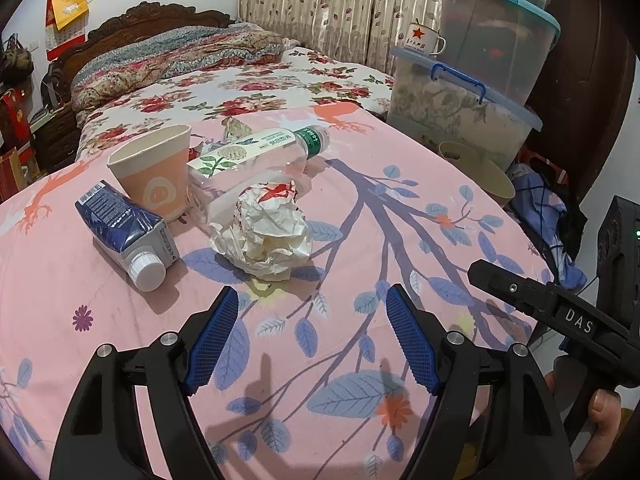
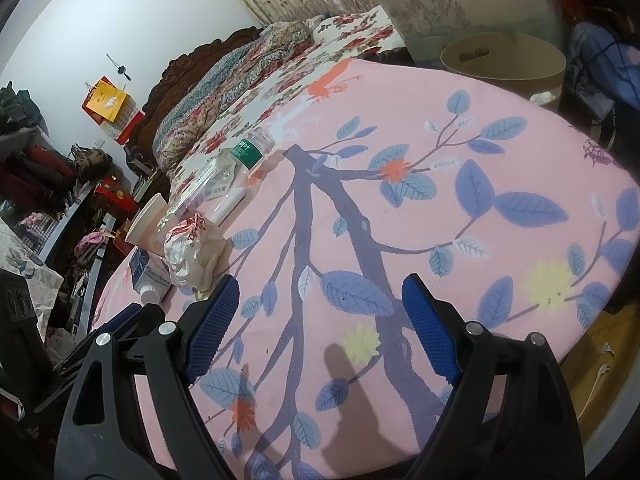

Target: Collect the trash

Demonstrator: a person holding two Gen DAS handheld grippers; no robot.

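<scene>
Trash lies on a pink leaf-print sheet (image 1: 360, 208). A crumpled white paper wrapper (image 1: 266, 232) is nearest. Behind it are a clear plastic bottle with a green label (image 1: 260, 156), an orange paper cup (image 1: 154, 172) and a blue carton with a white cap (image 1: 124, 228). My left gripper (image 1: 312, 308) is open and empty, just short of the wrapper. My right gripper (image 2: 320, 300) is open and empty over bare sheet; the wrapper (image 2: 192, 252), bottle (image 2: 236, 164), cup (image 2: 146, 220) and carton (image 2: 150, 272) lie to its left. A tan waste bin (image 2: 504, 64) stands beyond the sheet's edge.
Stacked clear storage boxes (image 1: 464, 96) with a mug (image 1: 424, 38) on them stand at the far right. The bin also shows in the left view (image 1: 476, 168). A floral quilt (image 1: 172, 60) and carved headboard lie behind. Clutter fills the floor at left (image 2: 48, 200).
</scene>
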